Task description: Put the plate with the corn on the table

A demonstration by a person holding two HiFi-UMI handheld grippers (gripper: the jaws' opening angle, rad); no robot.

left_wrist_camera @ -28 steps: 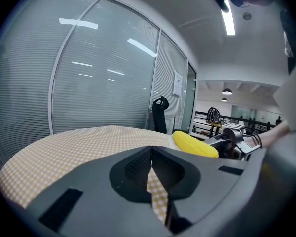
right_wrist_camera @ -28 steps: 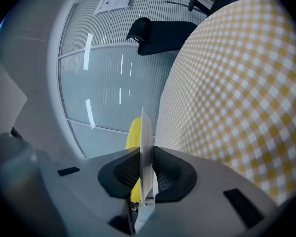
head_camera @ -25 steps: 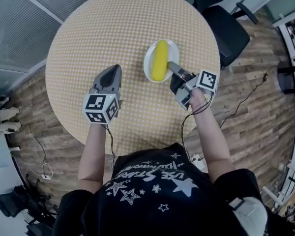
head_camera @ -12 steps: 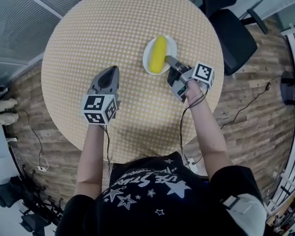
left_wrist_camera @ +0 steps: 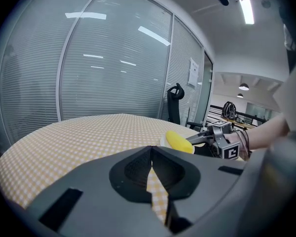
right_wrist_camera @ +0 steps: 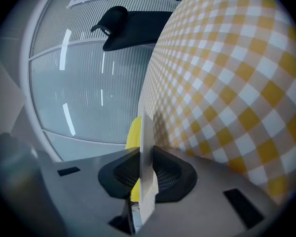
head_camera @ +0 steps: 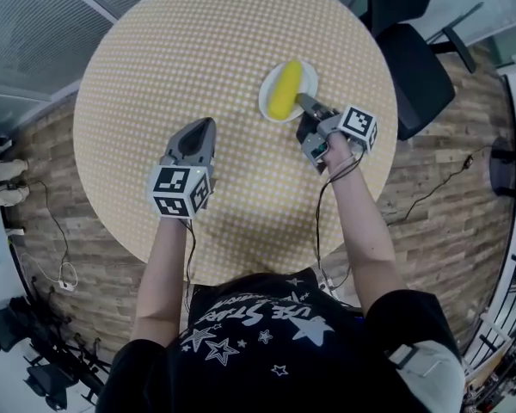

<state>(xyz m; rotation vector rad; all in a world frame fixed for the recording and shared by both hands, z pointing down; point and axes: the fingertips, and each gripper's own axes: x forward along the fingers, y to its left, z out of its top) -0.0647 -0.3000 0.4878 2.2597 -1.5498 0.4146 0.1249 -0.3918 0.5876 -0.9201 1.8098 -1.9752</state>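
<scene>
Over the table, plate lower now

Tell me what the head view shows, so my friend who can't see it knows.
Seen from above, a person's right gripper pinches the rim of a white plate carrying a yellow corn cob, at the far right of a round table with a yellow checked cloth. The left gripper, shut and empty, is over the table's near side.
</scene>
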